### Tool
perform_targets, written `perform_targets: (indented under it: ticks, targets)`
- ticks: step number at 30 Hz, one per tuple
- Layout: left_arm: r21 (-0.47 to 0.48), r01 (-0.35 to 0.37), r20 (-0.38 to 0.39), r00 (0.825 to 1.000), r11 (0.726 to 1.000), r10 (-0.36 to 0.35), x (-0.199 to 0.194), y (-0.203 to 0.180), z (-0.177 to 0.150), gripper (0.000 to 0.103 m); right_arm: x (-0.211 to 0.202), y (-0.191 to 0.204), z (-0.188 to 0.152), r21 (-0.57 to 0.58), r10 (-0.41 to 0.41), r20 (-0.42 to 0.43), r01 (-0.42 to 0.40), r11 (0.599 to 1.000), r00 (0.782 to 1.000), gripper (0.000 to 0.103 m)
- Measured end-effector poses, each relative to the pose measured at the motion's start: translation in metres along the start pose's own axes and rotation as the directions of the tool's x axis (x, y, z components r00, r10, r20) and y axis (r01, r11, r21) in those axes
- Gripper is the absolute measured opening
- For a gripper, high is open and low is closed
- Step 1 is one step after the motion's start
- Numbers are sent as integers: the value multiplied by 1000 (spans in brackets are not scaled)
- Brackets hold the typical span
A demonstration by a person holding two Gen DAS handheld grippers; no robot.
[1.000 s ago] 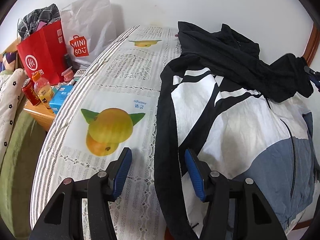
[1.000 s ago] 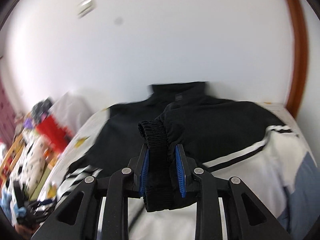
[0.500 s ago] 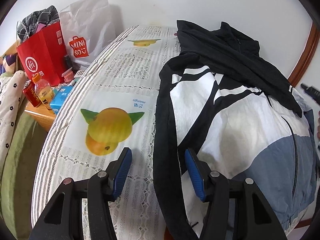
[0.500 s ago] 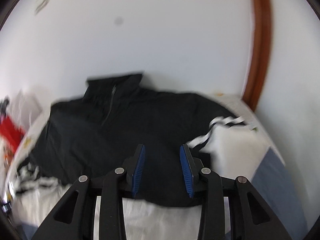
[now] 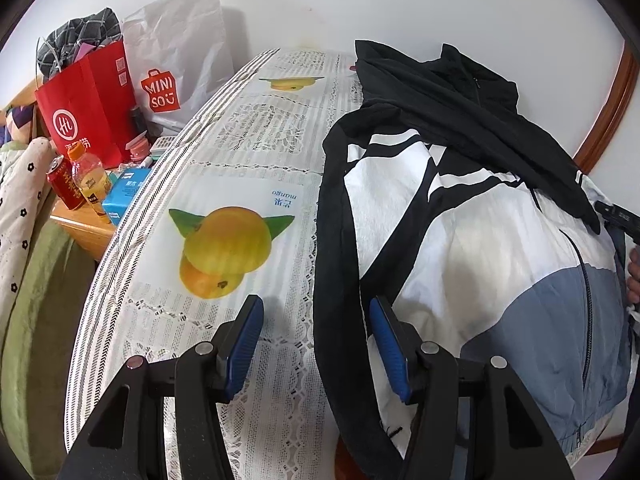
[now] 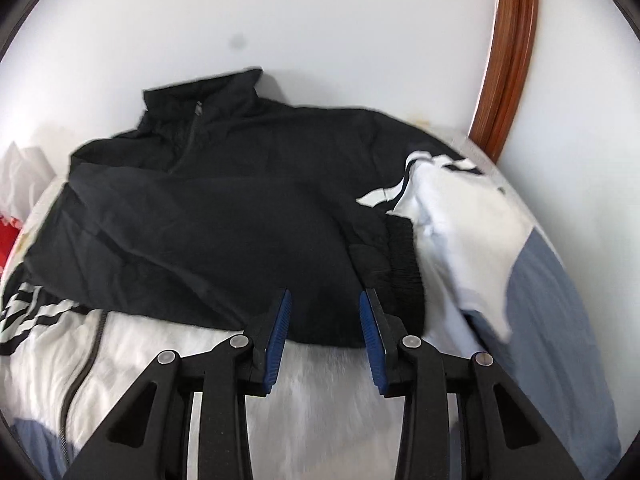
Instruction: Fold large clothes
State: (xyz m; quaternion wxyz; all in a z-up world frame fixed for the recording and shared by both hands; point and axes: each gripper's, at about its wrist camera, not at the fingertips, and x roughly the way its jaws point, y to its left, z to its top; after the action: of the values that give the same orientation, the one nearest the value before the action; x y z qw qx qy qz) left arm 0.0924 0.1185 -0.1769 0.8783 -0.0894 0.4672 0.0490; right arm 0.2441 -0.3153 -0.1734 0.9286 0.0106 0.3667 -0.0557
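A black, white and grey-blue jacket [image 5: 472, 248] lies spread on the worktop [image 5: 224, 184], which is covered by a lace cloth printed with mangoes, its collar toward the far wall and its hem toward the near edge. One black sleeve [image 6: 240, 240] is folded across the chest, its ribbed cuff [image 6: 404, 264] lying on the white panel. The left claw [image 5: 316, 336] hangs released above the near part of the worktop, its jaws standing apart: one blue pad is over the lace cloth, the other over the black side edge of the jacket, and nothing is pinched between them. The right claw [image 6: 325, 320] is also released, jaws apart and empty, poised over the lower edge of the folded sleeve with the cuff just to its right. In the left wrist view part of a hand [image 5: 633, 276] shows at the right border. Beside the worktop stand a red paper bag [image 5: 84, 108], a white shopping bag [image 5: 180, 52], a drink bottle [image 5: 90, 182] and a red can [image 5: 64, 184]
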Motion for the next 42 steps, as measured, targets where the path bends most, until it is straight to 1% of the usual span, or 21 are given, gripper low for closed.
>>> perform_targets:
  ticks: [3, 6, 9, 11, 12, 14, 15, 17, 19, 22, 25, 27, 30, 31, 33, 36, 37, 39, 40, 41, 42]
  targets:
    - [-6, 0, -1, 1000, 1000, 0, -3, 1, -1, 53, -26, -8, -2, 7, 37, 9, -37, 999, 999, 36]
    - [1, -8, 3, 1000, 1000, 8, -10, 0, -4, 53, -48, -19, -8, 11, 44, 26, -44, 999, 999, 36]
    - [-2, -1, 11, 1000, 1000, 1, -17, 0, -6, 53, -71, -38, -21, 22, -40, 51, 39, 999, 998, 42]
    - [-4, 7, 16, 1000, 1000, -7, -23, -1, -7, 53, -82, -54, -29, 40, -61, 48, 59, 997, 997, 51]
    - [-3, 12, 19, 1000, 1000, -12, -27, -3, -8, 53, -89, -66, -34, 55, -75, 37, 73, 996, 996, 53]
    - [6, 9, 30, 1000, 1000, -10, -34, -6, -8, 53, -100, -85, -42, 74, -101, 41, 98, 992, 994, 53]
    - [13, 6, 35, 999, 1000, -7, -37, -8, -9, 53, -109, -97, -48, 75, -123, 48, 119, 990, 991, 54]
    - [16, 14, 39, 999, 1000, -14, -41, -13, -9, 53, -121, -117, -58, 76, -168, 49, 164, 983, 985, 63]
    - [17, 21, 44, 999, 1000, -21, -45, -18, -11, 53, -133, -141, -72, 91, -211, 51, 206, 974, 976, 70]
    - [29, 25, 48, 999, 999, -26, -47, -28, -12, 53, -144, -173, -92, 133, -248, 30, 242, 961, 968, 75]
    - [38, 32, 43, 999, 999, -33, -46, -38, -12, 53, -146, -203, -117, 159, -259, -9, 257, 953, 966, 75]
    - [33, 28, 45, 999, 999, -29, -46, -45, -10, 54, -143, -213, -130, 160, -257, -32, 259, 953, 966, 75]
    - [18, 32, 50, 998, 999, -33, -47, -49, -6, 61, -132, -224, -149, 136, -230, -67, 238, 962, 971, 75]
    - [14, 28, 53, 998, 1000, -29, -47, -50, -5, 61, -126, -226, -154, 114, -227, -81, 235, 965, 971, 75]
    - [11, 5, 52, 999, 1000, -6, -46, -52, -3, 61, -116, -227, -159, 86, -243, -103, 252, 964, 965, 75]
    - [14, -8, 40, 999, 1000, 8, -44, -55, -1, 61, -99, -233, -165, 70, -290, -132, 300, 951, 948, 75]
    - [13, -12, 37, 999, 1000, 11, -43, -56, -1, 62, -95, -236, -166, 76, -304, -138, 316, 946, 943, 74]
    - [12, -15, 33, 999, 1000, 15, -43, -57, 0, 62, -92, -238, -166, 88, -310, -126, 322, 943, 942, 46]
    - [13, -16, 30, 999, 1000, 16, -43, -58, 1, 62, -91, -237, -164, 87, -307, -126, 318, 944, 943, 14]
    - [15, -16, 29, 999, 1000, 15, -43, -58, 2, 62, -91, -236, -163, 84, -304, -128, 316, 945, 944, 6]
    - [17, -18, 31, 999, 1000, 17, -43, -57, 2, 62, -95, -235, -160, 80, -317, -111, 327, 942, 942, 5]
